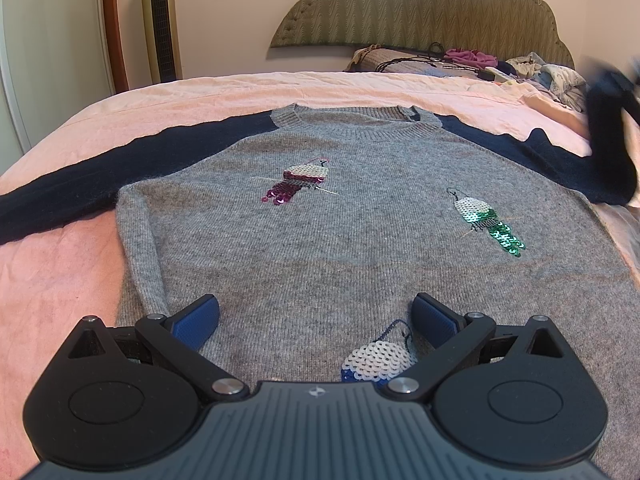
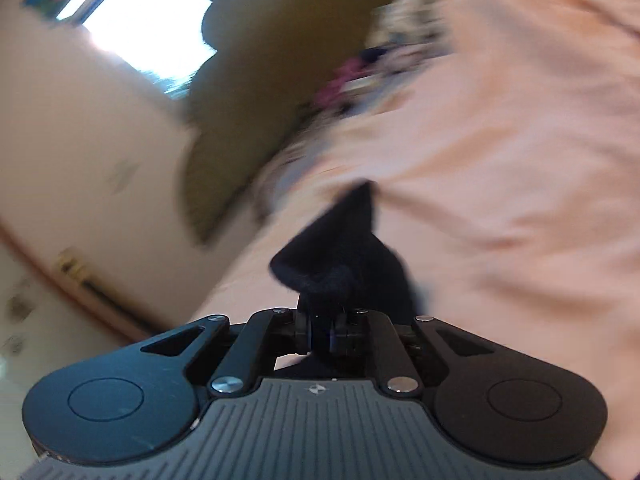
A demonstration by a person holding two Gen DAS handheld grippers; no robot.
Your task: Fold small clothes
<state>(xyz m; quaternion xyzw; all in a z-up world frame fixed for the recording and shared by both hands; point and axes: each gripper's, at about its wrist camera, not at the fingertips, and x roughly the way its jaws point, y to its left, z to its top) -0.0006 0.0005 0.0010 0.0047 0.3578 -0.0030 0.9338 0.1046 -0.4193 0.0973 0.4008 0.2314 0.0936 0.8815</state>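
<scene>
One grey sweater (image 1: 320,216) with navy sleeves and sequin birds lies flat on the pink bed (image 1: 80,264). Left gripper (image 1: 316,316) fingers are released above its hem. Right gripper (image 2: 320,328) fingers clench what appears to be a navy sleeve (image 2: 344,256); view blurred. Bare bedding borders the sweater's left side.

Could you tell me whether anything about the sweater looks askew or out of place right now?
Yes: the sweater lies flat on the bed, but its navy sleeve on the right is lifted off the sheet, bunched and pinched in the right gripper. The other sleeve still lies stretched out flat.
</scene>
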